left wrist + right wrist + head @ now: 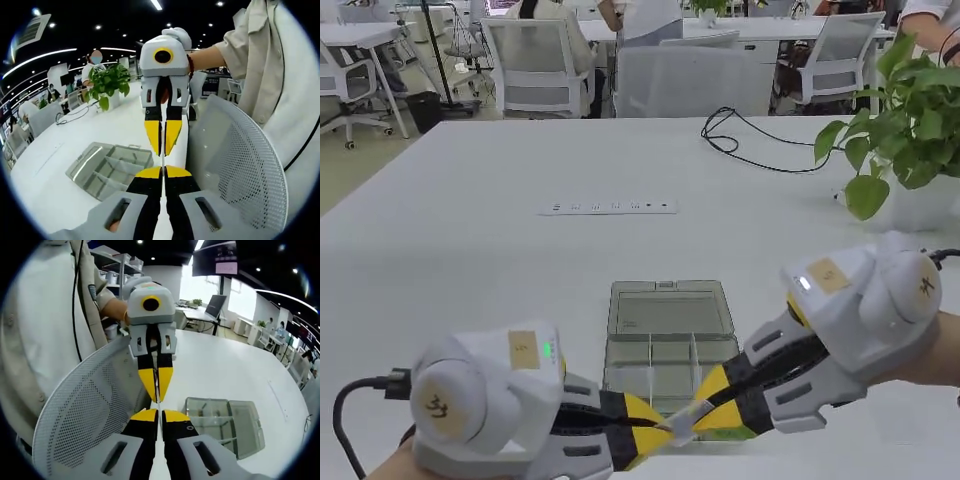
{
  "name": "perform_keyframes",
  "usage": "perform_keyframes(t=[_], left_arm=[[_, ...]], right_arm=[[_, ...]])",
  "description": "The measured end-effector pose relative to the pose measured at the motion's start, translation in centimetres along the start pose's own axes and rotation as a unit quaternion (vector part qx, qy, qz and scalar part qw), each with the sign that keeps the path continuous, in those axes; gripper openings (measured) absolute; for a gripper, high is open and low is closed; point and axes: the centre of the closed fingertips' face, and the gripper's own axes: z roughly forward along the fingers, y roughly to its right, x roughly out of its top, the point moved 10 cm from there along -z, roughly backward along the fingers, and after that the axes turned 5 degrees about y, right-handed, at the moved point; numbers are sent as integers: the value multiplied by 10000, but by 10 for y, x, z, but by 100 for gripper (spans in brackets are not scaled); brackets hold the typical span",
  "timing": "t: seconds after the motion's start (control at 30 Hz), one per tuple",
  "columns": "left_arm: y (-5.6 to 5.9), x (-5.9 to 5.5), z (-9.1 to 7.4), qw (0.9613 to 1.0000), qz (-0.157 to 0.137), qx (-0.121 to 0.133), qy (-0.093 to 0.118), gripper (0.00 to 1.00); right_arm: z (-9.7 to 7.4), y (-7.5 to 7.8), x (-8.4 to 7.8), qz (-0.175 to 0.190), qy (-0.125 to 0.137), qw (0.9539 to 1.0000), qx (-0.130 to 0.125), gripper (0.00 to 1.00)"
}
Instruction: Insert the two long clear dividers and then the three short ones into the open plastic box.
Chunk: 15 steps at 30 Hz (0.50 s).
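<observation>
Left gripper and right gripper met tip to tip at the near edge of the table, just on the person's side of the box. Each pair of jaws stood narrow, closed on opposite ends of one clear divider, which bridged the short gap between the tips. In the left gripper view the divider appeared edge-on as a thin line running from the left gripper to the right gripper. The right gripper view gave the same arrangement reversed.

The box lay open, with its lid folded flat on the far side and its base nearest the grippers. Partition lines were visible in the base, but how many dividers were seated could not be told. The held divider was apart from the box and not yet in a slot. Whether it was long or short could not be told.

Handling, as a judgement: the divider is probably light, thin and stiff. Its smooth faces are likely to slip under a loose pinch, and it may crack if bent. Grip should be taken on the flat faces near the upper edge, leaving the lower edge and both ends free to enter the slots. The box is also light and may slide, so steadying it is advisable.
</observation>
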Motion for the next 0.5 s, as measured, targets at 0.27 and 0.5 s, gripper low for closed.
perform_keyframes(t=[0.27, 0.5], left_arm=[[1, -1, -2, 10000, -20, -52, 45, 0], [1, -2, -2, 9999, -102, 82, 105, 0]], right_arm=[[1, -2, 2, -111, -29, 9999, 98, 3], [1, -2, 4, -197, -83, 9998, 27, 2]])
